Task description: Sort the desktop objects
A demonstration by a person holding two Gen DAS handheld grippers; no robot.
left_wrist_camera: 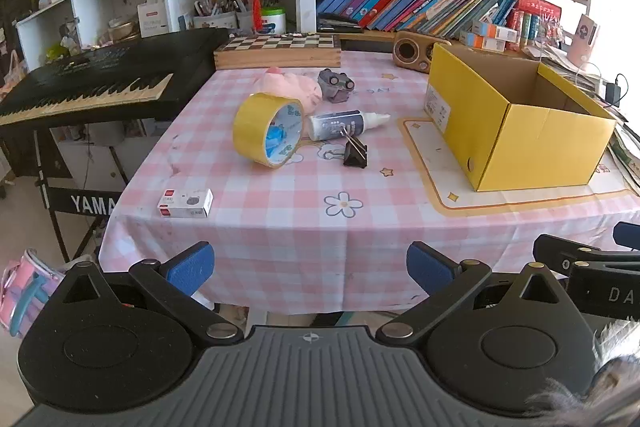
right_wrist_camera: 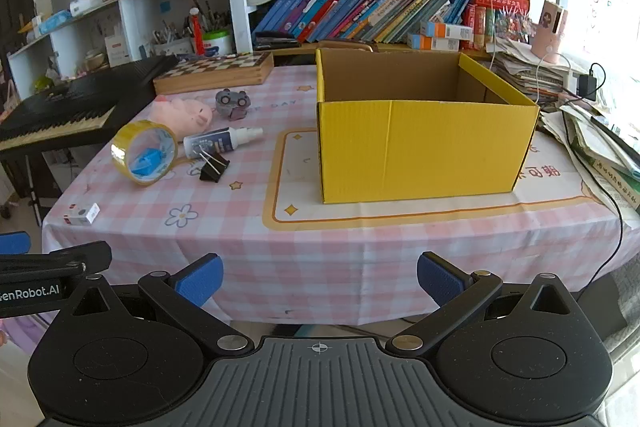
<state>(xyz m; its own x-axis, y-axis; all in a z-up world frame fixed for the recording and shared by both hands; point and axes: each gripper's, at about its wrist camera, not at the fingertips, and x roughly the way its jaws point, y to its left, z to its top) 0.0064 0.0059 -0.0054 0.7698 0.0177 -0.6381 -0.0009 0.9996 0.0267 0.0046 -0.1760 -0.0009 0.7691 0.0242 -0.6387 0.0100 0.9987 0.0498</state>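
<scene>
The counter (right_wrist_camera: 320, 227) carries an open yellow box (right_wrist_camera: 424, 147) on its right half, nothing showing inside it from here, and the loose things lie clustered to its left. Largest is the tape (left_wrist_camera: 268, 131) on edge, then the pink toy (left_wrist_camera: 298, 87), glue bottle (left_wrist_camera: 344, 125), grey car (left_wrist_camera: 336, 85), small carton (left_wrist_camera: 185, 203) near the front edge, and clip (left_wrist_camera: 355, 153). Both the left tongs (left_wrist_camera: 310, 265) and right tongs (right_wrist_camera: 320, 277) hang wide and empty short of the counter. A sound start is likely the tape: approach from above and pinch across its rim.
</scene>
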